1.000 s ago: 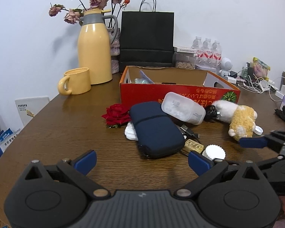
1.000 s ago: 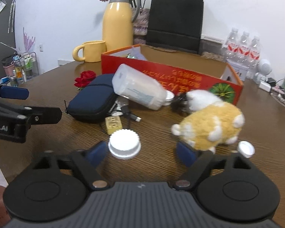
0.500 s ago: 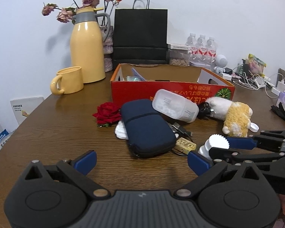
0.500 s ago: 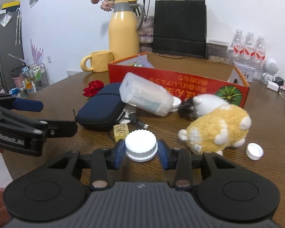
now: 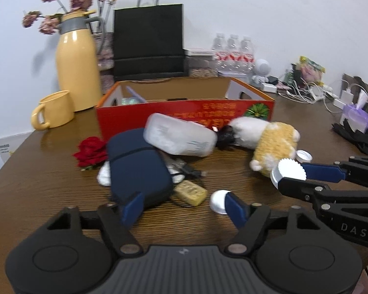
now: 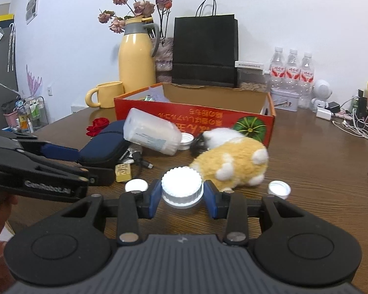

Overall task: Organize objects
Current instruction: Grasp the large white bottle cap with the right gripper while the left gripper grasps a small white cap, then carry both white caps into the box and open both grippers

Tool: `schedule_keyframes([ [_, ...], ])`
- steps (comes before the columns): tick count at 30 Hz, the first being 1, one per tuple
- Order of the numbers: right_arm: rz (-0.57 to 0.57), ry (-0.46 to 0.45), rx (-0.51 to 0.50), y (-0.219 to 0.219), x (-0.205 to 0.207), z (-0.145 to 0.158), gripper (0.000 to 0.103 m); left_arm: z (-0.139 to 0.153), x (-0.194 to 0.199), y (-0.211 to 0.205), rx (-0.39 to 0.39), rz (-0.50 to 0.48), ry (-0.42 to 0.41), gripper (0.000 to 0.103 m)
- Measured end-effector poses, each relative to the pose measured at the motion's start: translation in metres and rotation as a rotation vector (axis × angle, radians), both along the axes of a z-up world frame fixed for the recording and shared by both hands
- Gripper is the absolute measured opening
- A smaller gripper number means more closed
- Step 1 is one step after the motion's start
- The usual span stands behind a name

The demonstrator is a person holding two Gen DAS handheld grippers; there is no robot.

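Observation:
My right gripper (image 6: pixel 182 197) is shut on a white ribbed jar lid (image 6: pixel 182 186) and holds it above the table; the lid also shows in the left wrist view (image 5: pixel 288 172). My left gripper (image 5: pixel 184 208) is open and empty, just in front of a navy zip pouch (image 5: pixel 137 169). A clear plastic jar (image 5: pixel 179 138) lies tilted on the pouch. A yellow and white plush toy (image 5: pixel 273 144) lies beside it. A red open cardboard box (image 5: pixel 184 109) stands behind them. A red rose (image 5: pixel 92 150), a gold block (image 5: pixel 190 192) and small white caps (image 5: pixel 218 201) lie on the table.
A yellow jug (image 5: pixel 77 61) with dried flowers, a yellow mug (image 5: pixel 54 112) and a black paper bag (image 5: pixel 148 41) stand at the back. Water bottles (image 5: pixel 234 54), chargers and cables (image 5: pixel 306 93) crowd the back right. Black gloves (image 5: pixel 355 134) lie at the right edge.
My right gripper closed on the white lid and lifted it off the table. My left gripper moved forward toward the pouch and narrowed somewhat while staying open.

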State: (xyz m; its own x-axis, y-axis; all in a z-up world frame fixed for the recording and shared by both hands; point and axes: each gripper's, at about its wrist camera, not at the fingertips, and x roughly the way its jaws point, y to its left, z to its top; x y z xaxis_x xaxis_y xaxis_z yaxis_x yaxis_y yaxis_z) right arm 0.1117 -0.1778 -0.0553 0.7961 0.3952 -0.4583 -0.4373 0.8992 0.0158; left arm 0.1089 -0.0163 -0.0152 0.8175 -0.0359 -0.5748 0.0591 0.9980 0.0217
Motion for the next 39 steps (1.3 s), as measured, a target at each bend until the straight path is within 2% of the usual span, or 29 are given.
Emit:
schedule_keyframes([
  [1,-0.003,-0.002,-0.001,-0.002,0.0,0.0,0.038,-0.001,0.001,-0.004,0.001,-0.008,0.003,0.062],
  [3,-0.01,-0.003,0.001,-0.008,-0.001,-0.001,0.038,-0.004,0.005,-0.012,0.005,-0.026,0.011,0.049],
  [7,-0.025,-0.006,0.009,-0.018,-0.001,-0.002,0.038,-0.008,0.01,-0.026,0.009,-0.055,0.031,0.036],
  [8,-0.028,-0.007,0.011,-0.02,-0.001,-0.002,0.038,-0.009,0.011,-0.028,0.009,-0.063,0.035,0.027],
  [9,-0.031,-0.007,0.014,-0.022,-0.001,-0.003,0.038,-0.01,0.012,-0.031,0.007,-0.068,0.041,0.024],
  [18,-0.036,0.0,0.037,-0.035,0.0,-0.008,0.038,-0.016,0.025,-0.042,0.017,-0.053,0.082,0.024],
  [25,-0.036,0.005,0.049,-0.04,0.001,-0.01,0.038,-0.017,0.033,-0.049,0.029,-0.043,0.08,0.024],
  [30,-0.036,0.005,0.049,-0.04,0.002,-0.01,0.038,-0.017,0.04,-0.052,0.031,-0.034,0.078,0.038],
  [32,-0.036,0.006,0.049,-0.041,0.002,-0.01,0.038,-0.018,0.041,-0.053,0.036,-0.036,0.071,0.036],
  [33,-0.036,0.006,0.048,-0.041,0.002,-0.01,0.038,-0.018,0.042,-0.053,0.037,-0.04,0.068,0.027],
  [39,-0.037,0.002,0.044,-0.04,0.002,-0.008,0.038,-0.014,0.036,-0.05,0.008,-0.051,0.033,0.026],
])
